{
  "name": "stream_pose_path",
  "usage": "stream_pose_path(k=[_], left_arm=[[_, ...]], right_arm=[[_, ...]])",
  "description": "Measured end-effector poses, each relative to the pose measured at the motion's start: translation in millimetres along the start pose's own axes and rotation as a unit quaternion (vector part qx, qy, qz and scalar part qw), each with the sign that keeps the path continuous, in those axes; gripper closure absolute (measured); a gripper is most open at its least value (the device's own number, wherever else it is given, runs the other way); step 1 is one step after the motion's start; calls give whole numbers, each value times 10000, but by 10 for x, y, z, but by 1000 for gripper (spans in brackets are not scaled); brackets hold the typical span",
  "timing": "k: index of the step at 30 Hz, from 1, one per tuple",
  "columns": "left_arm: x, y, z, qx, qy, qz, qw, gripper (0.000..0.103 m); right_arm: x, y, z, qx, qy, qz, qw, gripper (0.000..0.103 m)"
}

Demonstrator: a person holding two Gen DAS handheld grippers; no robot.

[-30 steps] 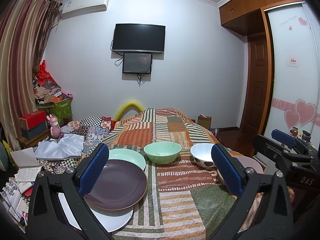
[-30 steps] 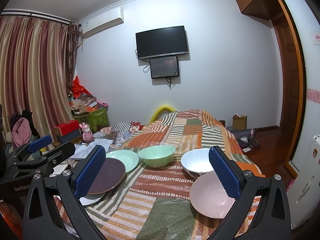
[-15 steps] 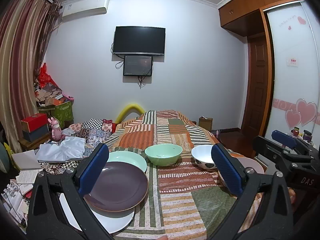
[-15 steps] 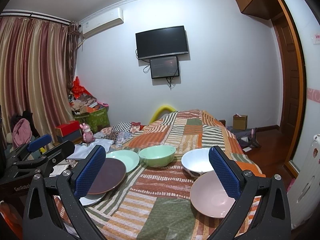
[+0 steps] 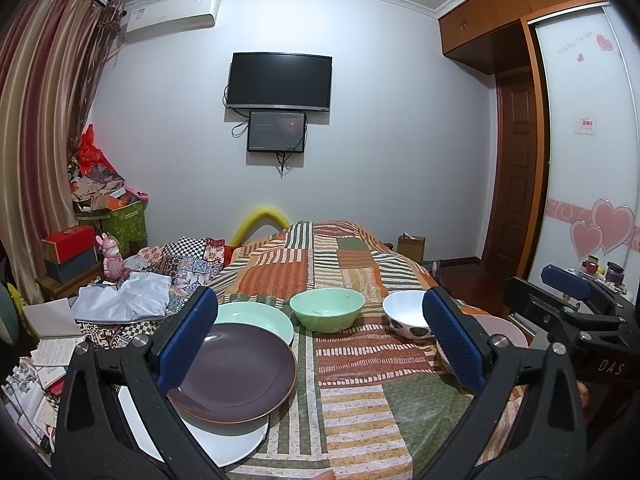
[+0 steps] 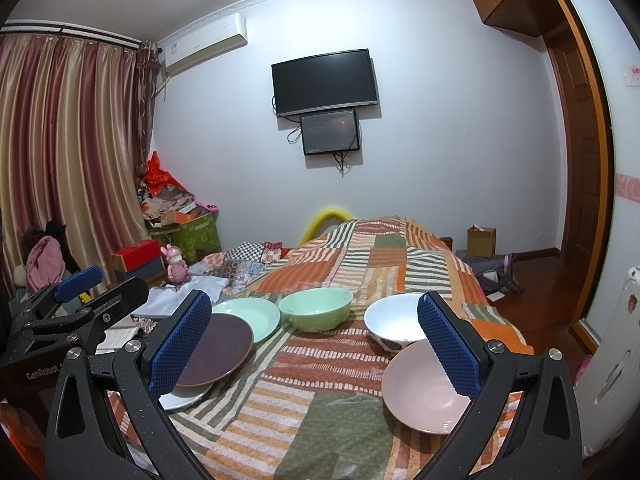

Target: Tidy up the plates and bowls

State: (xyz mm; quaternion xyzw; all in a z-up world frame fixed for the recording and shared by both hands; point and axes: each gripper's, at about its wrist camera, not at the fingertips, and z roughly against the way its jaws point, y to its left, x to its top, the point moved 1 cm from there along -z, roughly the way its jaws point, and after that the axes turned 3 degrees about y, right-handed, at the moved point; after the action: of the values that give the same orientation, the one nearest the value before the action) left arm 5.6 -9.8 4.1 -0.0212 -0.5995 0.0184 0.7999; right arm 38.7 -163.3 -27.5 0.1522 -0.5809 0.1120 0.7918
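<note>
Left wrist cam: our left gripper [image 5: 320, 336] w/ jaws wide apart, empty, above the patchwork bedspread [image 5: 352, 392] — round dark-purple plate [image 5: 240, 372] stacked on a white plate [image 5: 224, 440], mint-green plate [image 5: 260, 316] behind. Right wrist cam: our right gripper [image 6: 316, 340] also apart, empty — pale-pink shallow bowl [image 6: 420, 392] near its right finger, white bowl [image 6: 394, 322] and mint-green bowl [image 6: 316, 308] beyond.

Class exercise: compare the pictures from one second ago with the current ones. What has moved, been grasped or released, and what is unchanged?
Almost nothing changed. The left wrist view tilts slightly, so the scene sits a little lower in the picture; nothing was grasped or released. The left gripper and right gripper stay open and empty. The purple plate, mint plate, green bowl, white bowl and pink bowl lie where they were on the bedspread.
</note>
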Motion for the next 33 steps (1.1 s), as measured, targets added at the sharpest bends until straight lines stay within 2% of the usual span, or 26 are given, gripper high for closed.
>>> stream_pose_path(k=[21, 28, 33], left_arm=[[-23, 58, -37, 37, 27, 14, 10000, 0], [-46, 188, -135, 268, 108, -63, 9996, 0], [-97, 400, -286, 604, 240, -130, 9978, 0]], right_arm=[[-64, 3, -86, 15, 99, 29, 9999, 0], [-109, 60, -303, 142, 369, 97, 9992, 0], [-138, 127, -531, 278, 683, 159, 9972, 0]])
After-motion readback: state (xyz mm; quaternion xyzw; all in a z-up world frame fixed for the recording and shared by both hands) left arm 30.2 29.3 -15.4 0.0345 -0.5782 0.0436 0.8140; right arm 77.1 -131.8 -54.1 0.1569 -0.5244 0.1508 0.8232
